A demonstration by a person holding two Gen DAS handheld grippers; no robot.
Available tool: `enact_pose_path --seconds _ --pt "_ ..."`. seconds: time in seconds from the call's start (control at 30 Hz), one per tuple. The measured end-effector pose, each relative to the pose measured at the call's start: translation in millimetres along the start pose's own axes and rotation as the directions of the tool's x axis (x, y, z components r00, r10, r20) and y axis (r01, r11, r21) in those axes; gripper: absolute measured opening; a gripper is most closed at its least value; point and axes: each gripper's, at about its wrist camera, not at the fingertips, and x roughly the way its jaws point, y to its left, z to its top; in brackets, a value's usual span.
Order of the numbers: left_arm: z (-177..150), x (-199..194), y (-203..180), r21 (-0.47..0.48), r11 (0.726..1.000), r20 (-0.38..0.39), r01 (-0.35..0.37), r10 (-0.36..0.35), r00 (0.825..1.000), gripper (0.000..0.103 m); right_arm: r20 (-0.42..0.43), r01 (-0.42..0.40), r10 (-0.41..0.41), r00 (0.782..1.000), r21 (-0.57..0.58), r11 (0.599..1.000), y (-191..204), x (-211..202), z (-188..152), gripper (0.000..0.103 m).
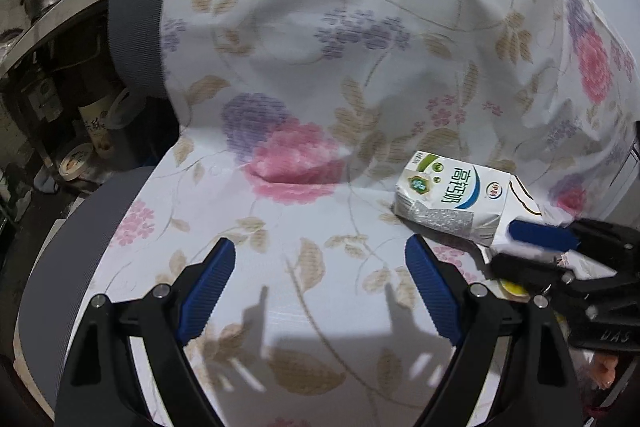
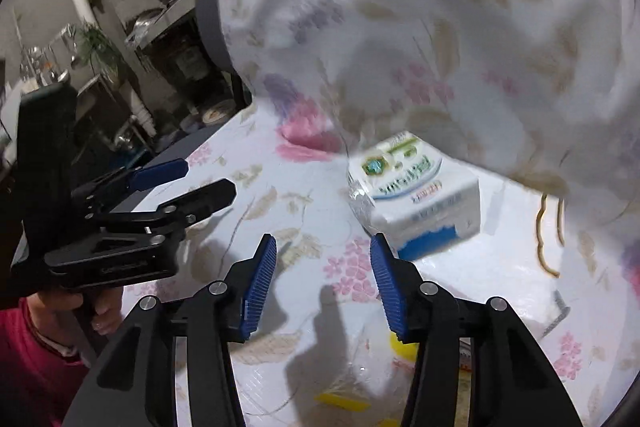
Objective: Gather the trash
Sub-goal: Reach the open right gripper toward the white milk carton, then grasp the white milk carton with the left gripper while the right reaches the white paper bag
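Note:
A white milk carton [image 1: 452, 197] with green and blue print lies on its side on the floral tablecloth [image 1: 304, 267]. It also shows in the right wrist view [image 2: 416, 199], just ahead and right of my right gripper [image 2: 323, 251]. My right gripper is open and empty; in the left wrist view it [image 1: 520, 247] sits at the carton's near end. My left gripper [image 1: 320, 255] is open and empty over bare cloth, left of the carton. It shows at the left in the right wrist view [image 2: 208, 179].
A floral-covered mound [image 1: 360, 27] rises behind the carton. Yellow scraps [image 2: 344, 401] and a clear wrapper lie near my right gripper. A brown cord [image 2: 540, 243] lies at the right. Shelves with pots and tape rolls [image 1: 76, 159] stand beyond the table's left edge.

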Motion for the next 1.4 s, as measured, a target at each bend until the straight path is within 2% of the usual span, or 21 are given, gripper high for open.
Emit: enact_pose_path --seconds 0.07,0.1,0.13,0.2,0.27,0.37,0.47,0.53,0.6,0.63,0.73,0.77,0.87,0.93,0.97,1.03,1.07,1.1,1.27,1.4 --pt "-1 0 1 -0.003 1.0 -0.005 0.003 -0.003 1.0 0.085 0.045 0.097 -0.097 0.994 0.006 0.995 -4 -8 4 0.046" --pt "-2 1 0 0.002 1.0 -0.011 0.006 -0.006 1.0 0.085 0.063 0.166 -0.167 0.984 0.028 0.986 -11 -11 7 0.037" --pt "-3 2 -3 0.01 1.0 -0.015 0.009 -0.009 1.0 0.085 0.072 0.21 -0.214 0.974 0.052 0.976 -19 -11 10 0.033" --pt "-5 9 -12 0.028 0.999 -0.03 0.019 -0.018 0.999 0.085 0.077 0.268 -0.277 0.958 0.111 0.957 -41 -9 14 0.022" --pt "-6 18 -21 0.036 0.999 -0.048 0.031 -0.029 0.998 0.085 0.061 0.313 -0.326 0.943 0.156 0.937 -57 -6 16 0.018" --pt "-5 31 -31 0.036 0.998 -0.071 0.045 -0.043 0.997 0.085 0.01 0.308 -0.315 0.949 0.19 0.932 -78 10 20 0.018" --pt "-3 33 -33 0.031 0.998 -0.066 0.047 -0.045 0.997 0.085 -0.028 0.271 -0.271 0.962 0.171 0.947 -82 24 21 0.018" --pt "0 31 -29 0.026 0.999 -0.053 0.033 -0.032 0.998 0.085 -0.047 0.208 -0.204 0.978 0.137 0.968 -74 28 21 0.017" --pt "2 27 -20 0.004 1.0 -0.039 0.019 -0.019 0.999 0.085 -0.08 0.101 -0.095 0.992 0.072 0.992 -51 32 15 0.017" --pt "4 24 -15 -0.011 1.0 -0.034 0.013 -0.013 0.999 0.085 -0.095 0.05 -0.047 0.994 0.031 0.998 -38 31 10 0.017" --pt "6 16 -3 -0.049 0.999 -0.016 0.0 -0.001 1.0 0.085 -0.117 -0.012 0.007 0.993 -0.041 0.999 -11 32 6 0.017" --pt "7 14 -1 -0.056 0.998 -0.015 0.001 -0.002 1.0 0.085 -0.11 -0.018 0.014 0.994 -0.039 0.999 -9 28 5 0.017" --pt "5 11 -2 -0.066 0.997 -0.019 0.047 -0.049 0.999 0.087 -0.043 0.064 -0.063 0.997 0.026 0.998 -16 11 7 0.017" --pt "3 11 -12 -0.037 0.997 -0.027 0.073 -0.074 0.997 0.096 0.028 0.157 -0.16 0.987 0.087 0.984 -29 -8 7 0.021" --pt "3 13 -21 -0.01 0.997 -0.031 0.082 -0.082 0.996 0.097 0.044 0.18 -0.185 0.982 0.099 0.979 -32 -14 5 0.022" --pt "1 16 -37 0.031 0.996 -0.045 0.089 -0.088 0.995 0.097 0.091 0.199 -0.214 0.972 0.151 0.968 -44 -33 2 0.041" --pt "0 21 -47 0.058 0.994 -0.059 0.096 -0.093 0.994 0.097 0.109 0.209 -0.23 0.967 0.177 0.962 -51 -43 0 0.063" --pt "0 24 -52 0.073 0.993 -0.068 0.097 -0.092 0.993 0.097 0.122 0.216 -0.241 0.963 0.19 0.958 -55 -49 -2 0.076" --pt "1 53 -70 0.097 0.99 -0.13 0.102 -0.089 0.987 0.096 0.134 0.248 -0.284 0.949 0.234 0.94 -75 -66 -11 0.077" --pt "7 65 -70 0.092 0.99 -0.138 0.102 -0.089 0.986 0.096 0.122 0.274 -0.313 0.942 0.259 0.926 -87 -72 -21 0.077"
